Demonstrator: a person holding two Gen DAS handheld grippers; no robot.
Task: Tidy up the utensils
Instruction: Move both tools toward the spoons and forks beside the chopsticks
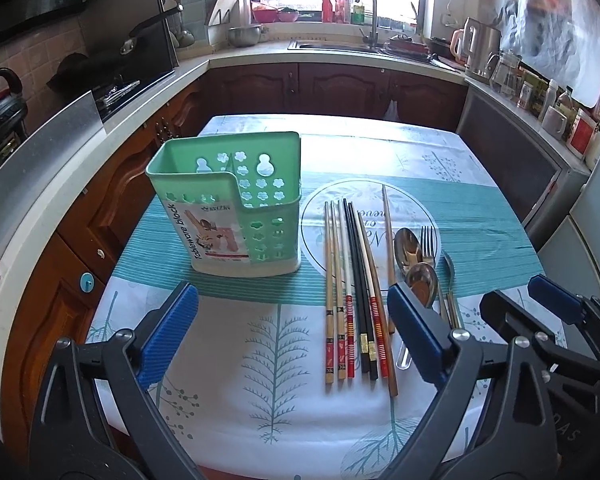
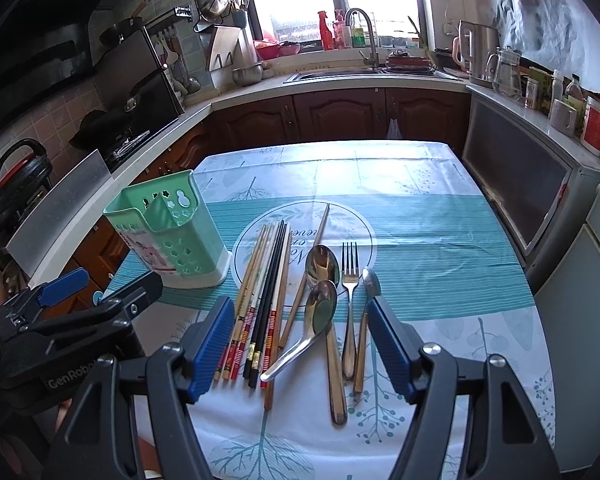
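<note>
Both claws wide open, holding nothing: left claw, right claw, hovering low over counter. Chopsticks, spoons and fork lie packed side by side; green caddy stands upright left of them, empty. My worry: crowding means pinching two pieces, or scattering neighbours.

Black frames, ribbed blue fingers, silver screws, "GenRobot" lettering.

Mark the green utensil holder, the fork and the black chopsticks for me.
green utensil holder [image 1: 260, 200]: left wrist view, perforated front wall.
fork [image 2: 350, 280]: right wrist view, neck just below the tines.
black chopsticks [image 2: 269, 300]: right wrist view, mid-shaft of the pair.
</note>
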